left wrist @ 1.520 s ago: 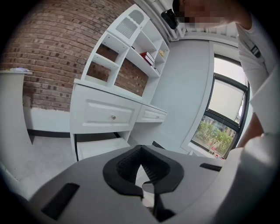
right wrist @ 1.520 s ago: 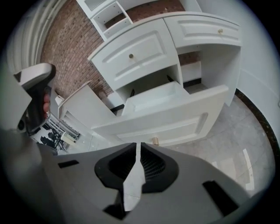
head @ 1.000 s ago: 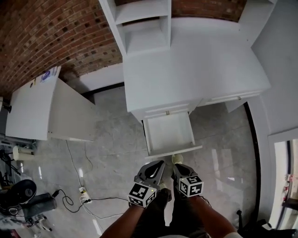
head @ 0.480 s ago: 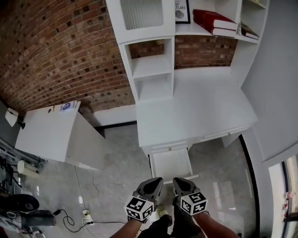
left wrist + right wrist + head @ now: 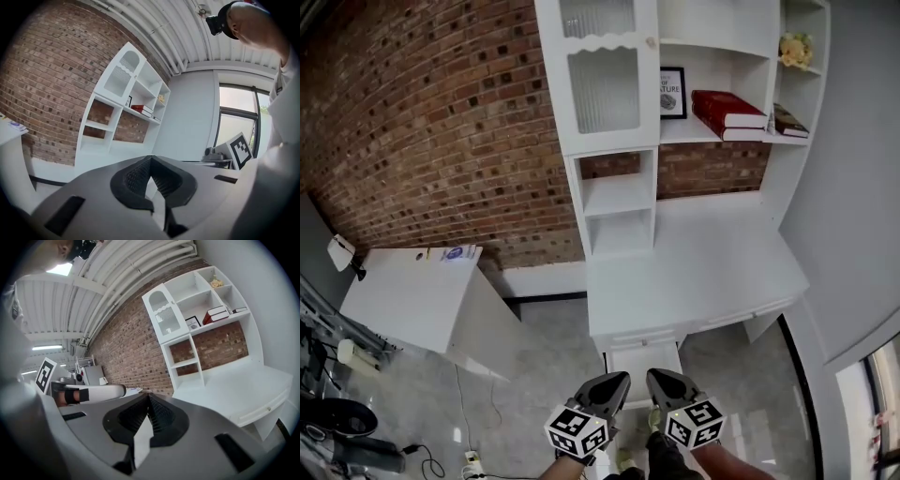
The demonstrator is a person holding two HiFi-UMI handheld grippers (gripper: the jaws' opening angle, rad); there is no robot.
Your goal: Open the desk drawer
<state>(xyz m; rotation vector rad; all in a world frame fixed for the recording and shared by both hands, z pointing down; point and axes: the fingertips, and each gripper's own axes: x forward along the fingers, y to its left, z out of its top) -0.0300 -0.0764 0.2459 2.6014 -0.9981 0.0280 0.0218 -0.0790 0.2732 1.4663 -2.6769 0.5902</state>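
Observation:
The white desk (image 5: 694, 272) stands against the brick wall, and its left drawer (image 5: 644, 359) is pulled out below the desktop, showing a bare white inside. Both grippers hover side by side in front of the drawer, touching nothing. My left gripper (image 5: 620, 379) is shut and empty, its ribbed pads meeting at the tip (image 5: 150, 158). My right gripper (image 5: 656, 375) is shut and empty too (image 5: 149, 394). The right gripper view shows the desktop (image 5: 243, 390) and the closed right drawer (image 5: 265, 409); the open drawer is hidden behind the jaws there.
A white hutch (image 5: 619, 187) rises over the desk with red books (image 5: 727, 111), a framed picture (image 5: 672, 92) and a yellow toy (image 5: 795, 47). A white cabinet (image 5: 412, 291) stands left. A power strip with cables (image 5: 472, 459) lies on the grey floor.
Both grippers have risen, still side by side. The head view has tilted up from the drawer to the shelves. The drawer stays pulled out.

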